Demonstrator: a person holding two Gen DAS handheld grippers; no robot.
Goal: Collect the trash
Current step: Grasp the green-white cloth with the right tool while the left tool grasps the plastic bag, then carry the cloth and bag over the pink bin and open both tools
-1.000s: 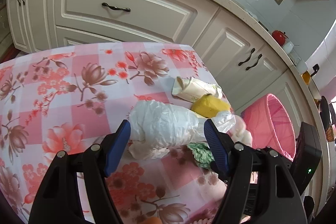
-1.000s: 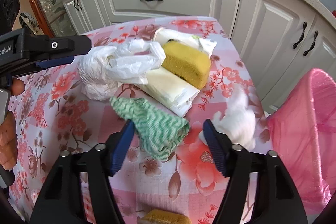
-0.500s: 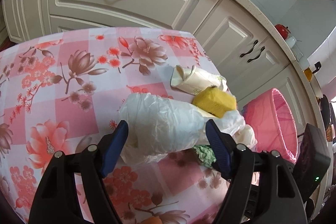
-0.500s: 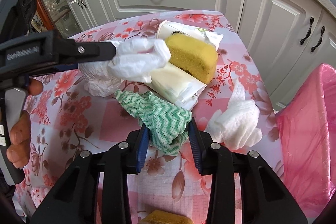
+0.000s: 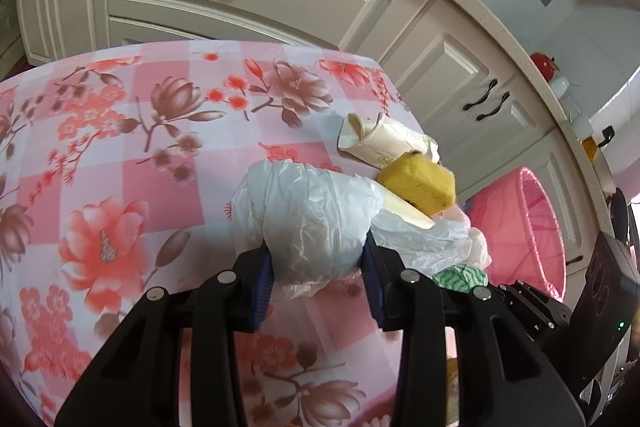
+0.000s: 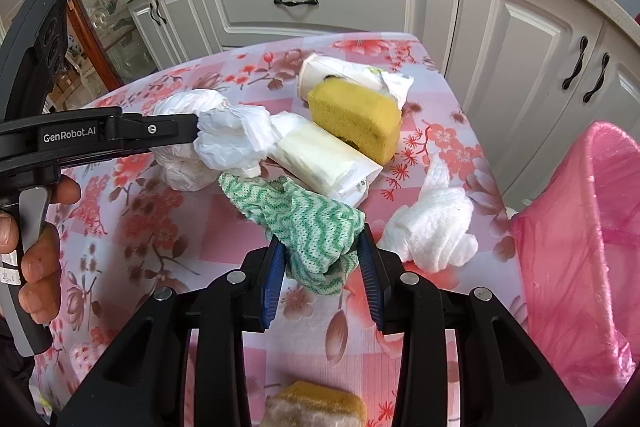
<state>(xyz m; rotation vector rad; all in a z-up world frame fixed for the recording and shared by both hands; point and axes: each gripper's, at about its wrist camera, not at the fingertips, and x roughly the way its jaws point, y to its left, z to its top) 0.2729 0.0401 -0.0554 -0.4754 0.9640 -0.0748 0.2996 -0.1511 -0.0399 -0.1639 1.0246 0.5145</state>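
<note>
My left gripper [image 5: 318,263] is shut on a crumpled white plastic bag [image 5: 312,219] on the pink flowered tablecloth [image 5: 120,147]; the bag also shows in the right wrist view [image 6: 224,143]. My right gripper [image 6: 322,263] is shut on a green-and-white knitted cloth [image 6: 308,219], whose edge shows in the left wrist view [image 5: 460,275]. Behind lie a yellow sponge [image 6: 356,119], a cream packet [image 6: 324,159], a squashed paper cup [image 5: 380,143] and a white tissue wad [image 6: 432,231].
A pink trash bin lined with a pink bag [image 6: 580,239] stands off the table's right edge, also in the left wrist view [image 5: 528,231]. Another sponge [image 6: 316,405] lies at the near edge. White kitchen cabinets [image 6: 320,3] stand behind the table.
My left gripper has closed on the white plastic bag. My right gripper moved onto the green cloth and closed on it.
</note>
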